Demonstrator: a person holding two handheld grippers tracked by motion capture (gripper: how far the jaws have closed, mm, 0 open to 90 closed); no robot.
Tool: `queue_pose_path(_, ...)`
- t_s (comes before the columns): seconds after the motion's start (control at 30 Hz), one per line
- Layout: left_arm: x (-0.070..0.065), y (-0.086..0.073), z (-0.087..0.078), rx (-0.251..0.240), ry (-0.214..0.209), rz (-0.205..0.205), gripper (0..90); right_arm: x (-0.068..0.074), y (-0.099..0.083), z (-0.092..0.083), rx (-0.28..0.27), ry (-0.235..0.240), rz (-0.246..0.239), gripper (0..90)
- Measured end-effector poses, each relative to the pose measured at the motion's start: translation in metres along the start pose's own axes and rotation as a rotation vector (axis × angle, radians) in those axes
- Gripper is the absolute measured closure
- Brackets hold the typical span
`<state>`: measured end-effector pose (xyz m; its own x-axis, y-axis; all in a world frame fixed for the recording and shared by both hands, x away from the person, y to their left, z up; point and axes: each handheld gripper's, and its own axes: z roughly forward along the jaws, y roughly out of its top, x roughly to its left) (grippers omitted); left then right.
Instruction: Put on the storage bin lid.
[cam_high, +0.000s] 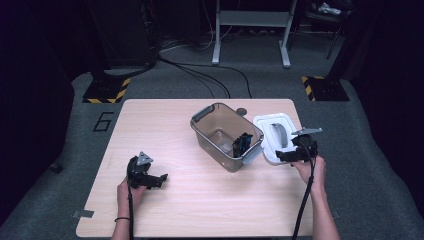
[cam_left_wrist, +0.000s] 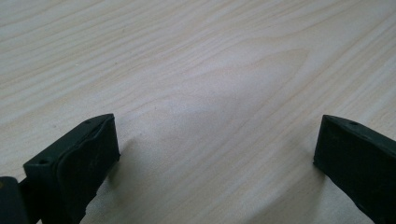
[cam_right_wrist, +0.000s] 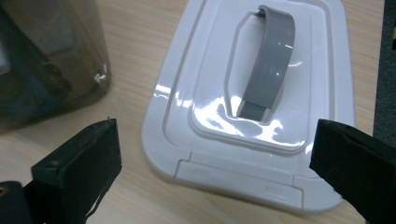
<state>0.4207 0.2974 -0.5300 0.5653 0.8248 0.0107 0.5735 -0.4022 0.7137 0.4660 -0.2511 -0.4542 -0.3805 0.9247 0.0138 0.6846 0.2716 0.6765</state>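
A clear brownish storage bin (cam_high: 226, 136) with grey latches stands open in the middle of the wooden table (cam_high: 165, 120), with dark blue and black items (cam_high: 242, 144) inside. Its white lid (cam_high: 274, 135) with a grey handle (cam_right_wrist: 272, 60) lies flat on the table to the right of the bin (cam_right_wrist: 46, 60). My right gripper (cam_high: 285, 156) hovers at the lid's (cam_right_wrist: 252, 102) near edge, open, jaws spread wide on either side of it. My left gripper (cam_high: 161, 180) rests low over bare table (cam_left_wrist: 196, 84) at the front left, open with nothing between its jaws.
The table's right edge runs close beside the lid. Grey carpet (cam_high: 380, 165) surrounds the table, with cables (cam_high: 200, 75), a white stand's legs (cam_high: 250, 30) and yellow-black striped bases (cam_high: 107, 90) farther back.
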Motion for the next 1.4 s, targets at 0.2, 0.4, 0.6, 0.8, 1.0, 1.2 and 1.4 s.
queue_pose_path(0.2, 0.0, 0.0, 0.0, 0.002, 0.0, 0.002, 0.1, -0.003, 0.003, 0.015, -0.005, -0.02, 0.02, 4.8)
queue_pose_path(0.4, 0.0, 0.0, 0.0, 0.001, 0.0, 0.001, 0.1, -0.005, 0.01, 0.03, -0.013, -0.025, 0.033, 13.7)
queue_pose_path(0.6, 0.0, 0.0, 0.0, 0.0, 0.0, 0.0, 0.1, -0.003, 0.012, 0.049, -0.01, -0.063, 0.031, 23.7)
queue_pose_path(0.8, 0.0, 0.0, 0.0, -0.002, 0.0, -0.003, 0.1, -0.008, 0.01, 0.062, -0.046, -0.136, 0.057, 34.1)
queue_pose_path(1.0, 0.0, 0.0, 0.0, 0.002, 0.0, 0.002, 0.1, -0.015, 0.007, 0.07, -0.084, -0.17, 0.075, 39.5)
queue_pose_path(1.2, 0.0, 0.0, 0.0, 0.002, -0.001, 0.002, 0.1, -0.018, 0.005, 0.078, -0.081, -0.192, 0.074, 52.4)
queue_pose_path(1.4, 0.0, 0.0, 0.0, 0.002, -0.001, 0.002, 0.1, -0.018, 0.005, 0.076, -0.076, -0.187, 0.091, 63.0)
